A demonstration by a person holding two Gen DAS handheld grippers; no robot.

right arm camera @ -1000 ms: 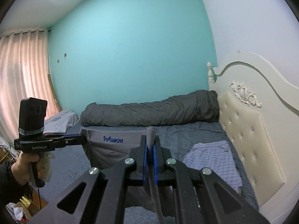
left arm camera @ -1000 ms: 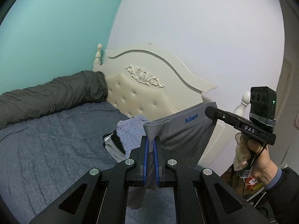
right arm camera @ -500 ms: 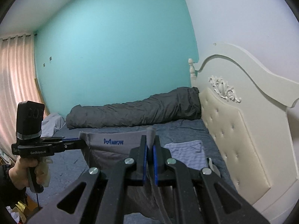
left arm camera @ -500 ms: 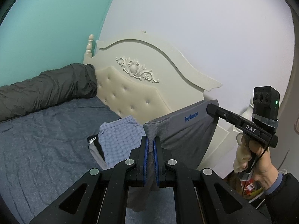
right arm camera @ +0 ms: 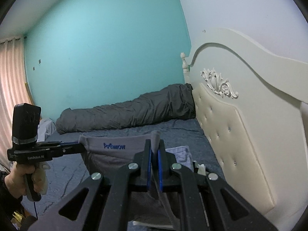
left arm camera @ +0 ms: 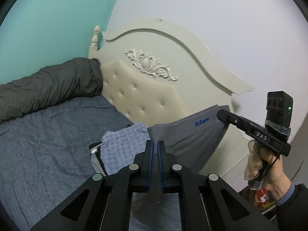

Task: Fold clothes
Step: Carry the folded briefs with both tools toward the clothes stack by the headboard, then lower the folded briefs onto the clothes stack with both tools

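A pair of grey shorts (left arm camera: 192,134) with a blue logo on the waistband hangs in the air, stretched between both grippers. My left gripper (left arm camera: 155,144) is shut on one end of the waistband; it also shows in the right wrist view (right arm camera: 81,144). My right gripper (right arm camera: 154,144) is shut on the other end; it also shows in the left wrist view (left arm camera: 221,114). The shorts (right arm camera: 115,154) hang above a folded pile topped by a blue checked garment (left arm camera: 123,146) on the bed.
The bed (left arm camera: 48,144) has a dark blue sheet. A rolled dark grey duvet (left arm camera: 48,84) lies along the teal wall. A cream tufted headboard (left arm camera: 154,96) stands close behind the pile. Pink curtains (right arm camera: 9,86) hang at the left of the right wrist view.
Both grippers have carried the stretched shorts closer to the headboard and over the folded pile. The grips have not changed.
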